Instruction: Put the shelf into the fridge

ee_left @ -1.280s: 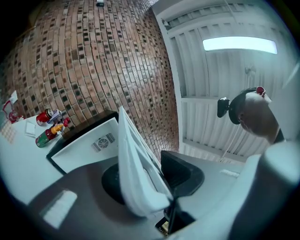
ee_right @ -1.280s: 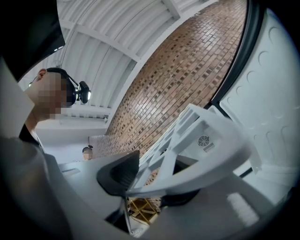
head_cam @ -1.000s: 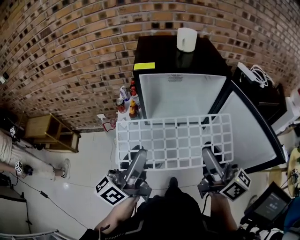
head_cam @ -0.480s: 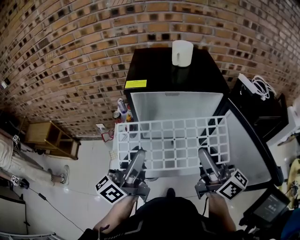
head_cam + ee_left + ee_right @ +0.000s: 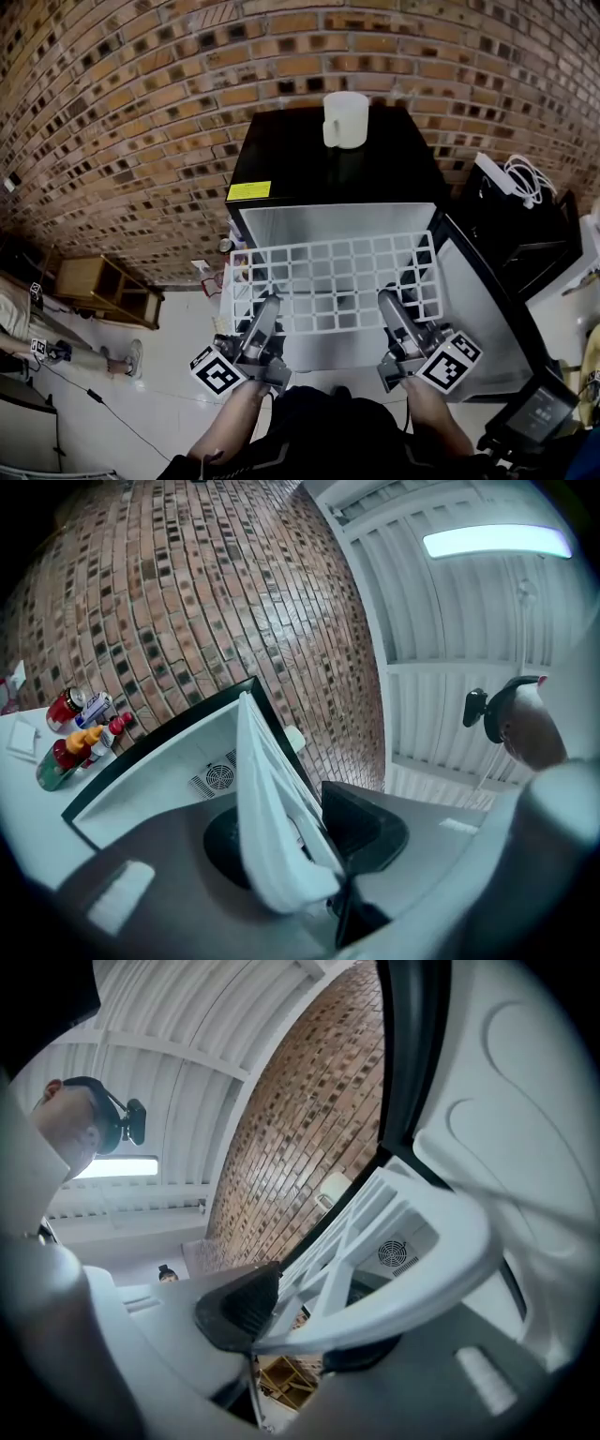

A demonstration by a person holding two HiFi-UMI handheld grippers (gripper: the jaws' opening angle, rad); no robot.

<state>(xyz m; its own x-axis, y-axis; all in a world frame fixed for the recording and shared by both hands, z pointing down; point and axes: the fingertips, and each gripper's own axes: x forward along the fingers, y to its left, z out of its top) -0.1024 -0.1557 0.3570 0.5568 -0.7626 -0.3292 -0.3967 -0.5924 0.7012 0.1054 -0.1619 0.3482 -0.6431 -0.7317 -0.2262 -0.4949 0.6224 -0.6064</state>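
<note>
A white grid shelf is held level in front of the open black fridge. My left gripper is shut on the shelf's near left edge, and my right gripper is shut on its near right edge. In the left gripper view the shelf's edge sits between the dark pads. The shelf rim runs between the pads in the right gripper view too. The shelf's far edge lies at the mouth of the white fridge interior.
A white mug stands on the fridge top. The fridge door hangs open to the right. Bottles stand on the floor at the fridge's left, against a brick wall. A wooden shelf unit sits further left.
Both grippers have carried the shelf forward toward the fridge. Its far edge has come from well short of the opening to the fridge mouth.
</note>
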